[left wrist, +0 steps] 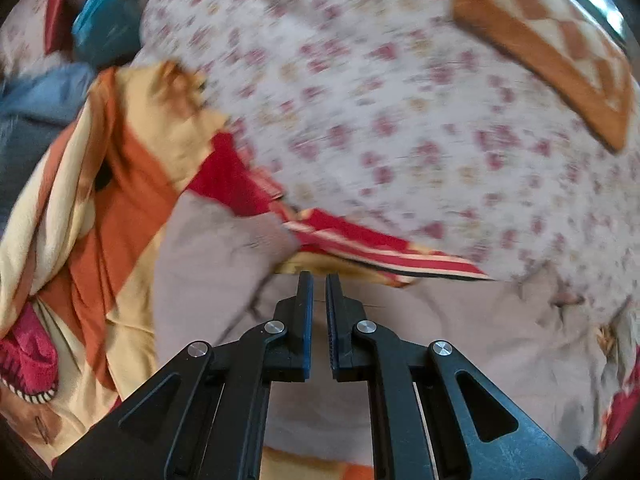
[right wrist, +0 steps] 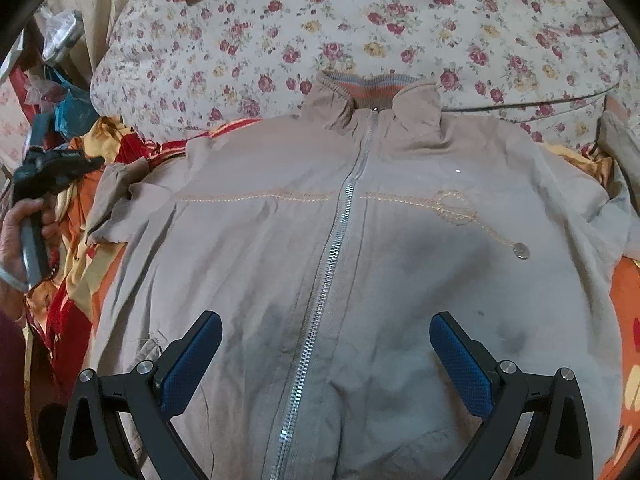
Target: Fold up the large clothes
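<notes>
Beige jacket (right wrist: 360, 240) lies flat beneath the spread right claw (right wrist: 326, 344).

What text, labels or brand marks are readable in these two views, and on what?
None can be read.
Left gripper body: a small pale marking, too blurred and small to read.
Beige zip jacket: embroidered chest line and a round metal disc, no lettering legible.
Floral bedsheet, orange checked cushion: pattern only.

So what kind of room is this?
Probably a bedroom at home: the beige jacket lies on a bed with a floral sheet, a bright orange and yellow blanket bunched beside it.
</notes>
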Motion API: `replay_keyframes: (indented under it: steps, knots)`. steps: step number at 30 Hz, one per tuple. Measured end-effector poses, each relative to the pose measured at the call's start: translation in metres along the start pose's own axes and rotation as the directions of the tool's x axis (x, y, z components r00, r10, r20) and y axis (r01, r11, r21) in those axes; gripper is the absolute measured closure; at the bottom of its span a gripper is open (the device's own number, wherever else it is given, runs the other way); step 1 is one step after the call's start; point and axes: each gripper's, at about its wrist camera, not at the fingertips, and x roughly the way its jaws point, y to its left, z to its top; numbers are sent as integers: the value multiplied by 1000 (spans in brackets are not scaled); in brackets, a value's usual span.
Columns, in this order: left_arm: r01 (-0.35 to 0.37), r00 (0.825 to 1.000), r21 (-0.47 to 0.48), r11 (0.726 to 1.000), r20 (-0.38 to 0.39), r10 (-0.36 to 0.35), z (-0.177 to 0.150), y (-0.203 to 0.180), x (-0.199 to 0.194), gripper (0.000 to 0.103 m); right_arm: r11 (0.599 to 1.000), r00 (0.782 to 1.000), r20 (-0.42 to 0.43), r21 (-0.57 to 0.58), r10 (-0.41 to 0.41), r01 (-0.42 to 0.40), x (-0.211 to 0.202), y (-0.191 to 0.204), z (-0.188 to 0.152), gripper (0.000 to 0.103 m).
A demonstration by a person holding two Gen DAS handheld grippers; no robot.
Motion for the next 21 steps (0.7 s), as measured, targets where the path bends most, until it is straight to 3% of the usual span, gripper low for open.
replay_keyframes:
  steps: [4, 8, 9, 11, 13, 18, 21]
  knots:
    - [-92, 996, 46, 995, -13, 93, -6, -15, 5, 98, 1000, 1000, -9, 0, 14, -14, -8, 0, -5, 0]
    - [-176, 981, 50, 983, -72, 179, -20, 0, 27, 92, 1000, 1000, 1, -23, 10, -10, -12, 2, -9, 0]
    - [-195, 976, 53, 979, -93, 199, -24, 7, 37, 88, 1000, 1000, -2, -17, 17, -17, -11, 0, -10, 0]
    - [-224, 965, 53, 973, -130, 229, -31, 20, 53, 61, 999, 999, -11, 5, 33, -33, -8, -2, -9, 0]
    - [-254, 956, 56, 966, -141, 259, -36, 31, 67, 50, 999, 999, -20, 18, 41, -41, -3, -2, -8, 0]
    - [-308, 937, 119, 944, -134, 322, -32, 39, 98, 50, 999, 997, -55, 5, 46, -46, 11, 3, -7, 0]
    - [-375, 910, 155, 914, -124, 395, -23, 40, 114, 50, 999, 997, -70, -6, 39, -39, 19, 6, -5, 0]
